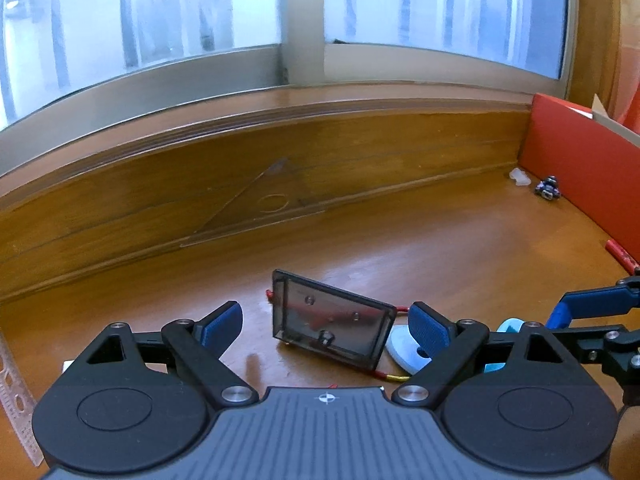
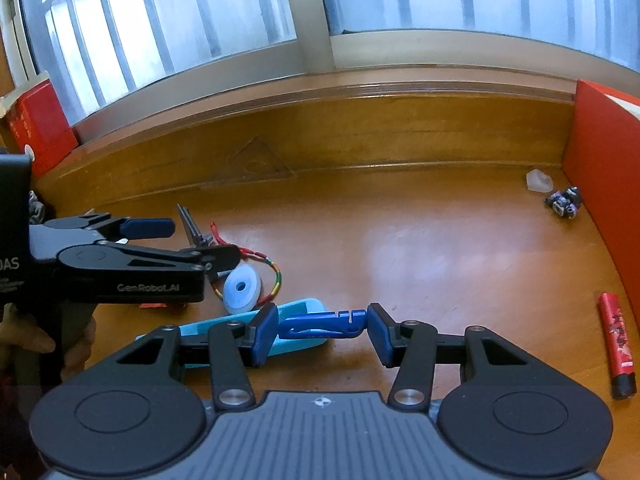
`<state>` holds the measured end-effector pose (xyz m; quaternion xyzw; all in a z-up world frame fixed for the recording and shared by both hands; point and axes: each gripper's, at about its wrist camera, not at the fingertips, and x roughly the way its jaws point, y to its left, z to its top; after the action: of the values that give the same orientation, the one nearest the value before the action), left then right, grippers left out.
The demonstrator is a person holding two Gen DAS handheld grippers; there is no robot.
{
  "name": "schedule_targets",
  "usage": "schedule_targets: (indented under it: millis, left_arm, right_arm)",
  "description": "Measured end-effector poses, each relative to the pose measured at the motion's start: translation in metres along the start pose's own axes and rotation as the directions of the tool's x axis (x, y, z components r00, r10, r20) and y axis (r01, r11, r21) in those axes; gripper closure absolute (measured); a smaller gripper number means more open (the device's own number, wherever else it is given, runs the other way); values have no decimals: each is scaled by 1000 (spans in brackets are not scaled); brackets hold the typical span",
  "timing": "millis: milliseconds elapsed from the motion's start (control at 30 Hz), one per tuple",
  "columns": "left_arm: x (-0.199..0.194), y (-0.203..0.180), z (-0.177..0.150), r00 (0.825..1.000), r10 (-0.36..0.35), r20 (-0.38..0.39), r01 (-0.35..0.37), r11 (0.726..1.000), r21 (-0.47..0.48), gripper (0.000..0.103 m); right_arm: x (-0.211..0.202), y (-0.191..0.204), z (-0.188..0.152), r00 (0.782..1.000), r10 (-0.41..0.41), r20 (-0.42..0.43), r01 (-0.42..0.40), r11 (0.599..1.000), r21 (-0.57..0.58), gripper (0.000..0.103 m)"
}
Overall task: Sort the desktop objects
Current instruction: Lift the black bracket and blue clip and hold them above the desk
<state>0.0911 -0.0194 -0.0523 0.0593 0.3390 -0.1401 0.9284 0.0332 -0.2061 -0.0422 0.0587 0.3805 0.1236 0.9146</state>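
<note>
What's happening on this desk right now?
A person is sorting clutter on the wooden desk with two tools. The left hand-held gripper is open around a tilted smoky transparent plastic box, not yet gripping it. The right hand-held gripper is open around a small blue plastic clip beside a light blue flat case. Nothing is lifted.
</note>
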Motion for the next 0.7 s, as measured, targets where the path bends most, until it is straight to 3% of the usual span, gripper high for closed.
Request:
schedule_targets:
  millis: [367, 467, 567, 700]
  left_arm:
    - [4, 1, 0, 1000, -15, -2, 15, 1000, -15, 17]
    - [5, 2, 0, 1000, -18, -6, 18, 1000, -24, 25]
    - [6, 3, -1, 1000, -18, -18, 17, 999, -27, 40]
    - [2, 4, 0, 1000, -16, -9, 15, 999, -42, 41]
  right_arm:
    - [3, 1, -2, 1000, 9, -9, -9, 1000, -3, 51]
    - [4, 0, -2, 1000, 12, -11, -12, 1000, -6, 51]
    - [4, 0, -2, 1000, 14, -13, -14, 1000, -8, 51]
    - [4, -1, -2, 1000, 16, -11, -16, 1000, -10, 51]
